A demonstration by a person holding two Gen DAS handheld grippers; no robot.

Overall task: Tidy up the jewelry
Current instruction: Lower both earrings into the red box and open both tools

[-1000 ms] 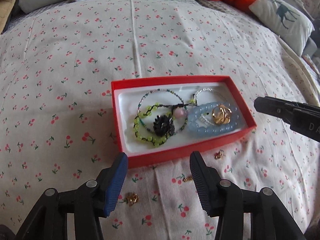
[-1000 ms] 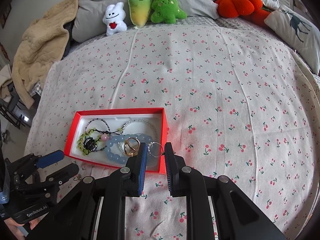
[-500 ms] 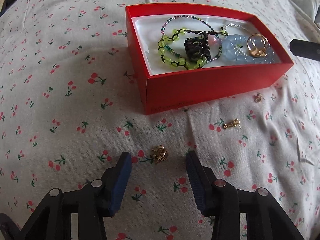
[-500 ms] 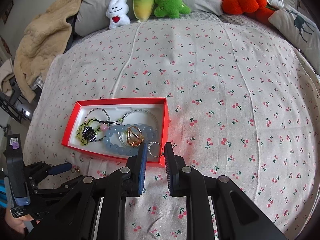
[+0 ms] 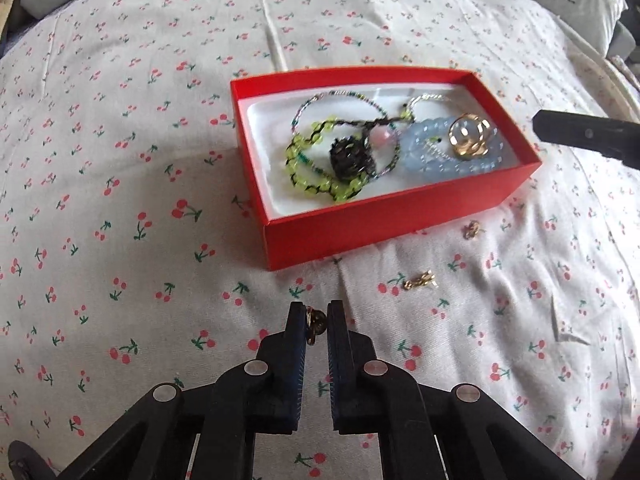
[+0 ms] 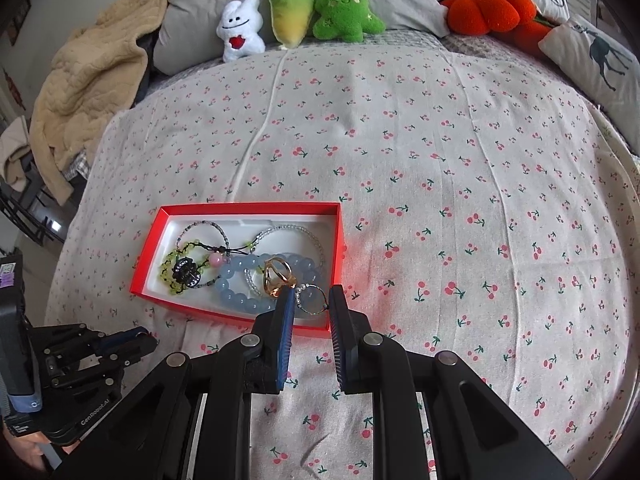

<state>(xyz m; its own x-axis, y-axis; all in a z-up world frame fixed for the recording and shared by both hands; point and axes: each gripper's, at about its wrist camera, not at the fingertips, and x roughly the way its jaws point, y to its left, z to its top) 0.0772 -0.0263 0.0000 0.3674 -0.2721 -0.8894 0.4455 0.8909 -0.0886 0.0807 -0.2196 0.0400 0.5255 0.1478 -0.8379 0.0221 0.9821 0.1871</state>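
A red jewelry box (image 5: 400, 220) (image 6: 338, 240) lies on the cherry-print bedspread and holds beaded bracelets, a black clip and a gold ring (image 5: 468, 140). My left gripper (image 5: 316, 318) is shut on a small gold earring (image 5: 316, 320), in front of the box. Two more gold earrings (image 5: 420, 280) (image 5: 472, 229) lie on the cloth near the box's front right. My right gripper (image 6: 310, 300) is shut on a silver hoop earring (image 6: 312, 299) and holds it over the box's near right corner. Its tip shows in the left wrist view (image 5: 580, 134).
Plush toys (image 6: 288, 12) and pillows (image 6: 592, 56) line the far side of the bed. A beige blanket (image 6: 88, 92) hangs at the far left. The left gripper's body (image 6: 72, 364) shows at the lower left of the right wrist view.
My left gripper has closed on the small gold earring that lay between its open fingers. The right gripper has stayed shut on the hoop by the box's corner.
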